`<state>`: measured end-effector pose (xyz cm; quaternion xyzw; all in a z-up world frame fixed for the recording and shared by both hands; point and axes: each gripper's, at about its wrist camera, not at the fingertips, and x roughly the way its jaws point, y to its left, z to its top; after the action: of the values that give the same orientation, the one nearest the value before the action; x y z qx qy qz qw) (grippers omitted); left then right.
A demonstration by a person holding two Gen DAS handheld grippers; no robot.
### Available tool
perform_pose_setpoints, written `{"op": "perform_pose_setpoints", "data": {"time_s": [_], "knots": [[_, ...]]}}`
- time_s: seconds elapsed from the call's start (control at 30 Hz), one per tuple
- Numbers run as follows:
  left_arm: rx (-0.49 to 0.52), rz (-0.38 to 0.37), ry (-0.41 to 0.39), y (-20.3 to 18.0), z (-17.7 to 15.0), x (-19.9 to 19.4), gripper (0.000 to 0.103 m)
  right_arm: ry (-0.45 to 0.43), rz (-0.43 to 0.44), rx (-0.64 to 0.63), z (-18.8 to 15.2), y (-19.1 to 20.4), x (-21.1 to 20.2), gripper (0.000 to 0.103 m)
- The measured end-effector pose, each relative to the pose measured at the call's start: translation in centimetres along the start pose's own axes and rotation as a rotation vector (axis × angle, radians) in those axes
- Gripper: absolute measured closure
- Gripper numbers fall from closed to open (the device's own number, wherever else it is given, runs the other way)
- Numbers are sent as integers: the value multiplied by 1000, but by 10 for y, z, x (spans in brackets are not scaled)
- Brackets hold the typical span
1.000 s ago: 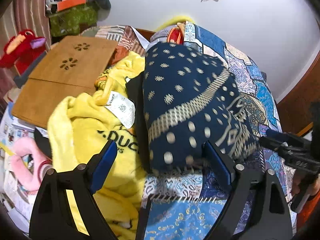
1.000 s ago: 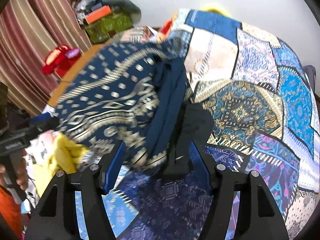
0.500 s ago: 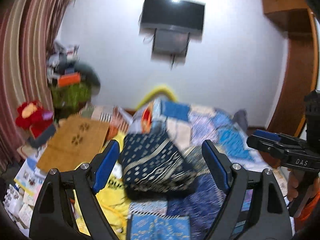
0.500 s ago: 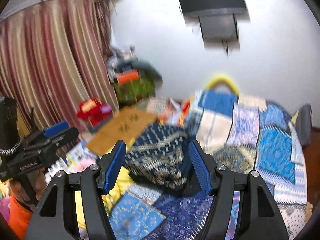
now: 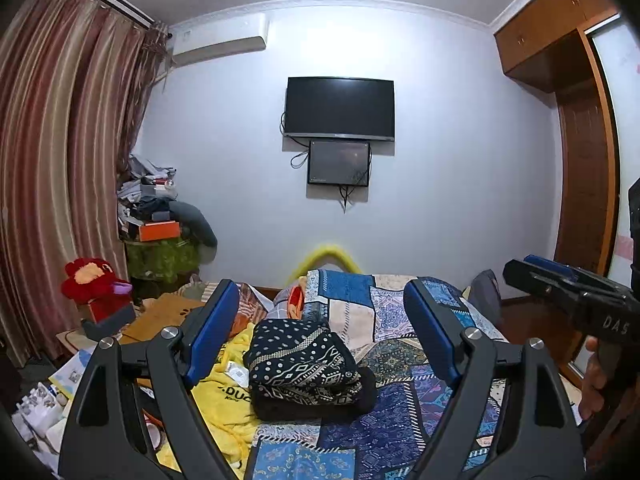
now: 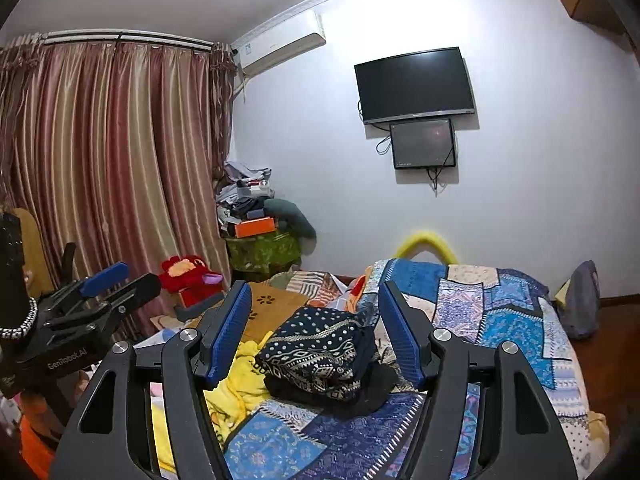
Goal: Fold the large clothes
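From the left wrist, the left gripper (image 5: 320, 336) is held nearly level, jaws wide and empty, above the folded navy patterned garment (image 5: 304, 364) on the patchwork bedspread (image 5: 400, 432); from the right wrist, the right gripper (image 6: 316, 336) likewise hovers spread, gripping nothing.

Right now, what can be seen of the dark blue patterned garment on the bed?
The dark blue garment is folded into a thick, roughly square bundle of soft cloth, printed with pale dots, a diagonal striped band and diamond borders. It lies flat on a black piece of clothing on the patchwork bedspread, with a yellow blanket against its left side. Neither pair of jaws touches it.
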<state>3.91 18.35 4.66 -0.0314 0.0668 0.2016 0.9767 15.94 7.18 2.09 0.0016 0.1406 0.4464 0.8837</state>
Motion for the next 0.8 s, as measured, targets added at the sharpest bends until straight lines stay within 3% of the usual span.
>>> {"op": "perform_pose_setpoints", "data": {"time_s": [0.13,0.3,0.8], "knots": [[-9,8,-3,-4,-7,-11,17,12,-34,-26,-4,6,3,29],[-17,26,-10,-3,-10,-18,6,19,-62,-48,-6,12,7,19],[-47,46,5,3,-17,-18,1,32,-84,-33,-15,13,2,18]]}}
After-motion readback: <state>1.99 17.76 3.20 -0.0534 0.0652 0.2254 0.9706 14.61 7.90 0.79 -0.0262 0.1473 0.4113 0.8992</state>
